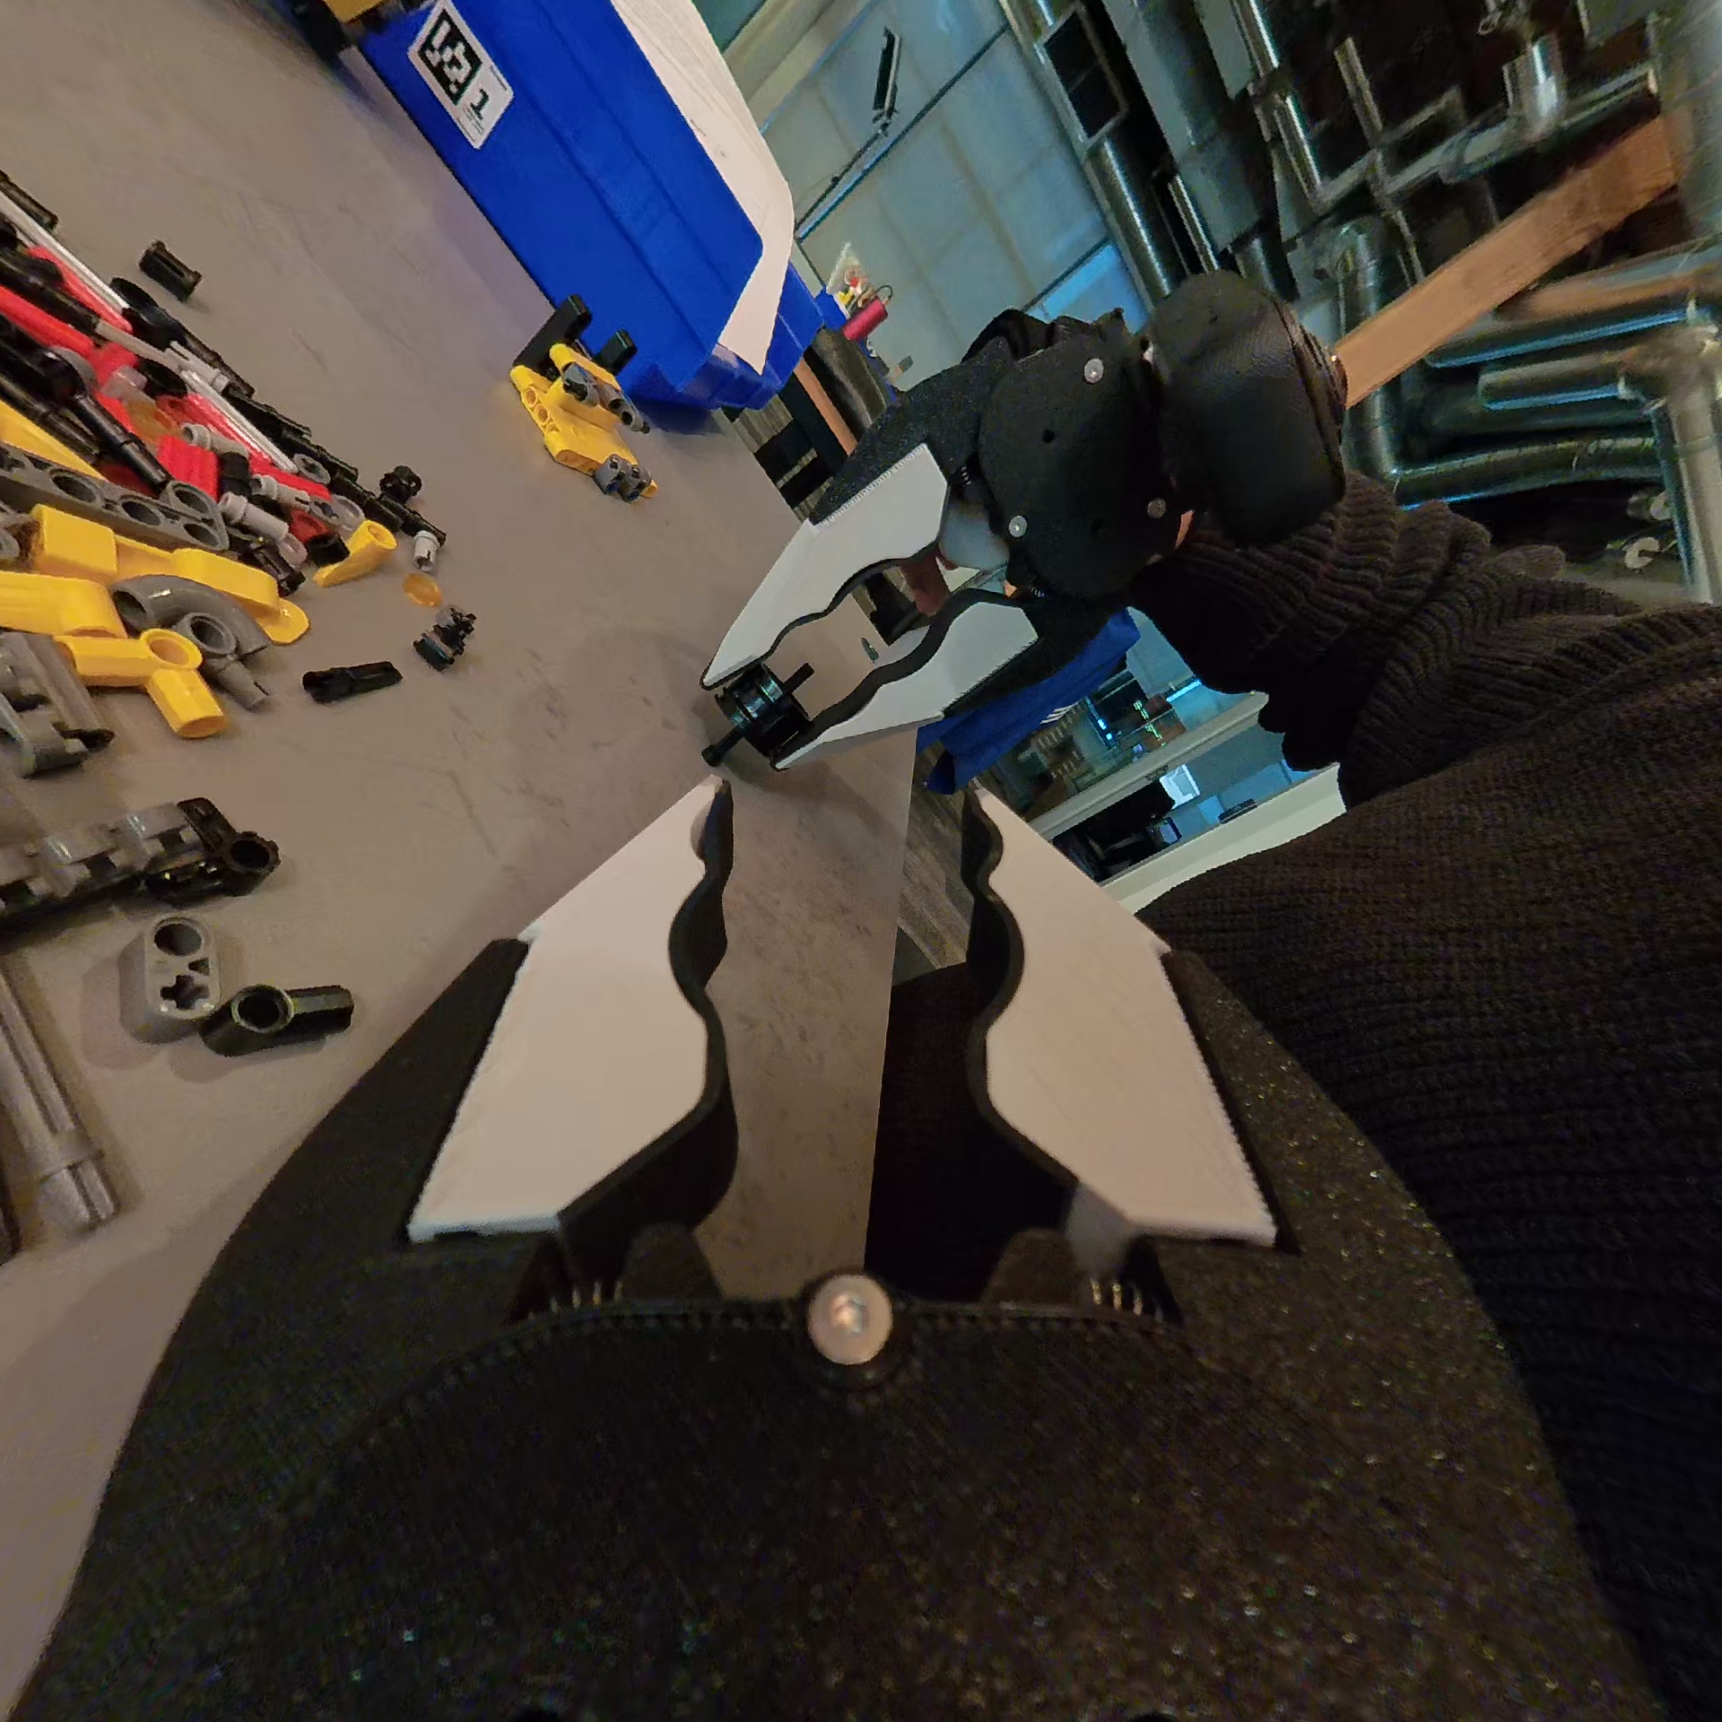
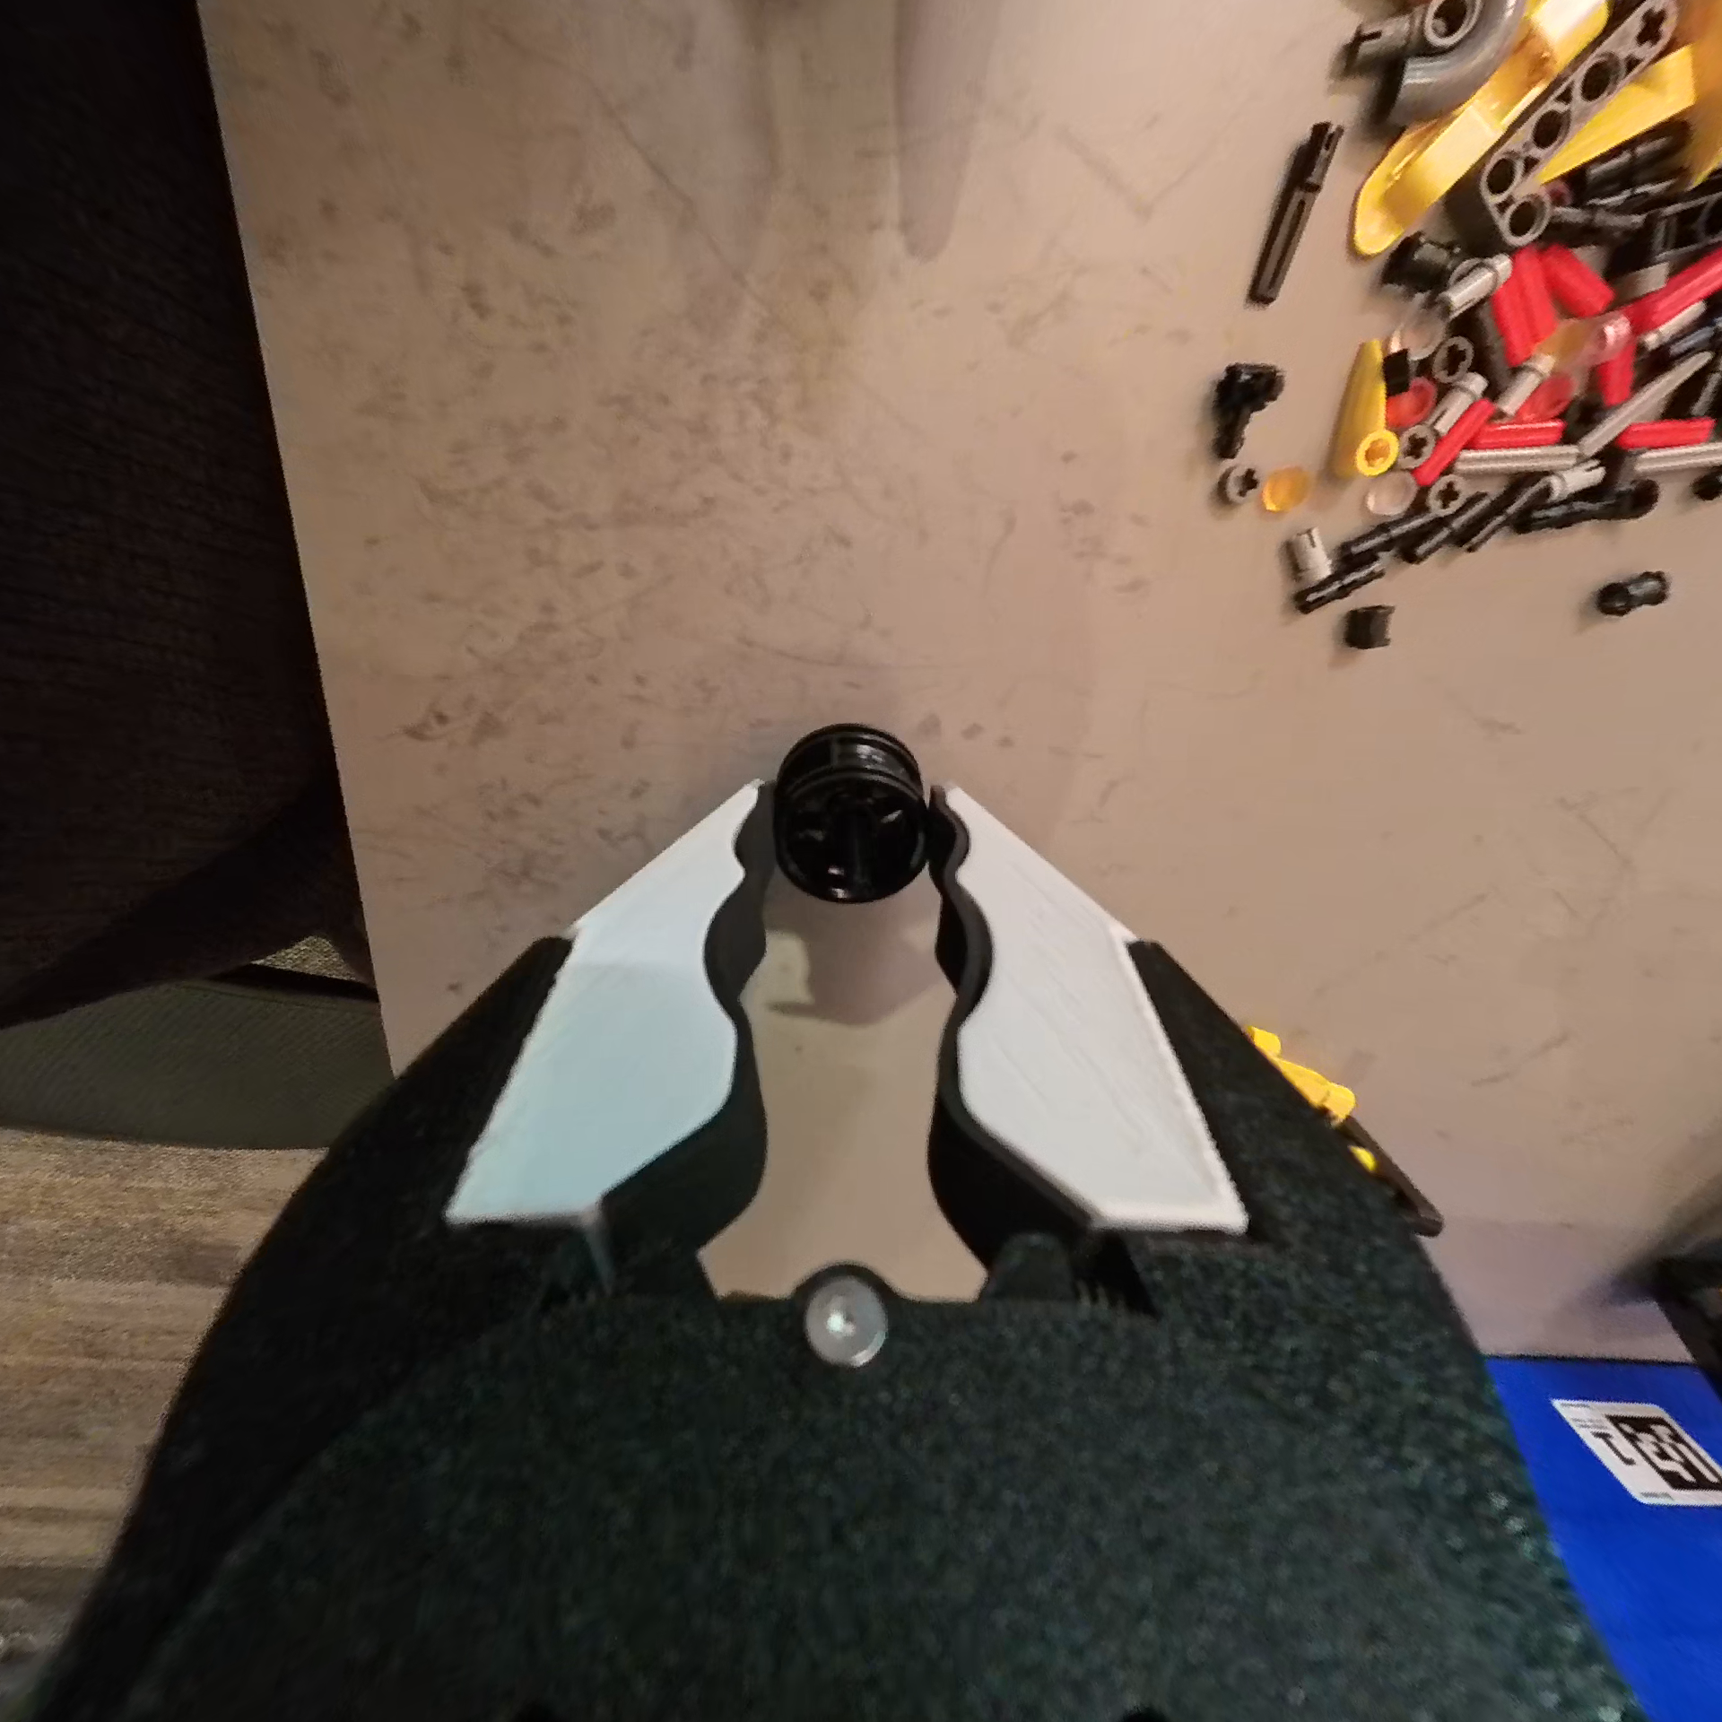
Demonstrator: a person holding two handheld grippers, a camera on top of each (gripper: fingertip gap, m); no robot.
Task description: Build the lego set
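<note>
My right gripper [image 2: 853, 801] is shut on a small black wheel hub [image 2: 853, 825] and holds it just above the grey table [image 2: 652, 419]. In the left wrist view the right gripper [image 1: 750, 722] shows with the same black wheel hub [image 1: 769, 713], which has a thin black axle through it. My left gripper [image 1: 843, 801] is open and empty, just in front of the wheel hub, over the table's edge [image 1: 895, 885].
A pile of loose yellow, red, grey and black building parts [image 1: 140, 522] lies on the table's left, and shows in the right wrist view [image 2: 1537, 326]. A small yellow assembly [image 1: 582, 419] sits by a blue bin [image 1: 596, 177]. A person's dark knitted sleeve [image 1: 1444, 745] is at right. The tips of one gripper are about 12 centimetres away from the tips of the other.
</note>
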